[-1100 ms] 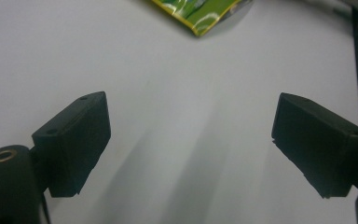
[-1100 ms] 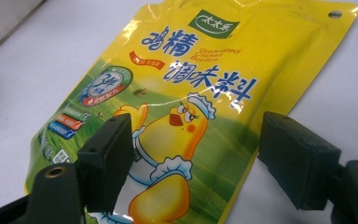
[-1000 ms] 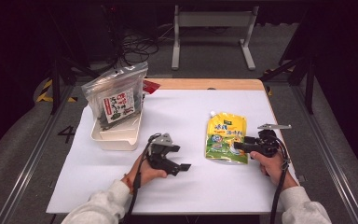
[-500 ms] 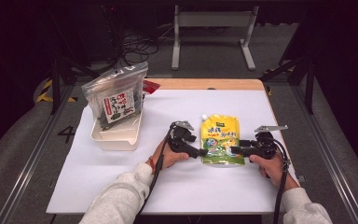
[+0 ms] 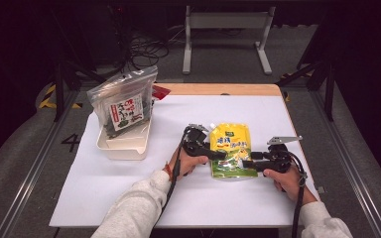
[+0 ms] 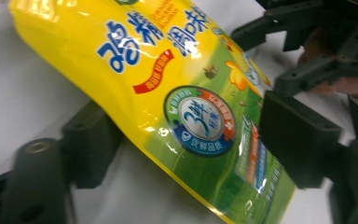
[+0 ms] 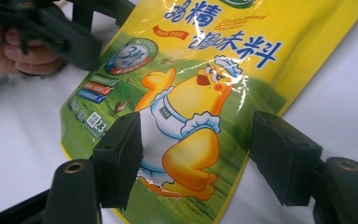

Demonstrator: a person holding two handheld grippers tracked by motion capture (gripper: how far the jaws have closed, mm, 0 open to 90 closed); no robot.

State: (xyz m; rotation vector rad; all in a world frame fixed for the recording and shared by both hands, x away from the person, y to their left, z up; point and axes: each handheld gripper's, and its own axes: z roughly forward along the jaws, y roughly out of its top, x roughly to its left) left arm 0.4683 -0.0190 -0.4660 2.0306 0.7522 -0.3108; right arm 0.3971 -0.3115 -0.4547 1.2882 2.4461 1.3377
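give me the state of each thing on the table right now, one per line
yellow seasoning pouch: lying flat on the white table, sealed, between both grippers' jaws
left gripper: open, jaws straddling the pouch's edge
right gripper: open, jaws over the pouch's lower part
seaweed bag: standing upright in the white tray

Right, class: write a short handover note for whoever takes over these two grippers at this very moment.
Left gripper: open, jaws either side of the yellow seasoning pouch's left edge.
Right gripper: open, jaws straddling the pouch's lower right part.
Pouch lies flat on the white table. White tray at left holds a clear bag of dark packets.
Done: both grippers are at the pouch.
Left: probably close, lift, and move it, perhaps to the tray.
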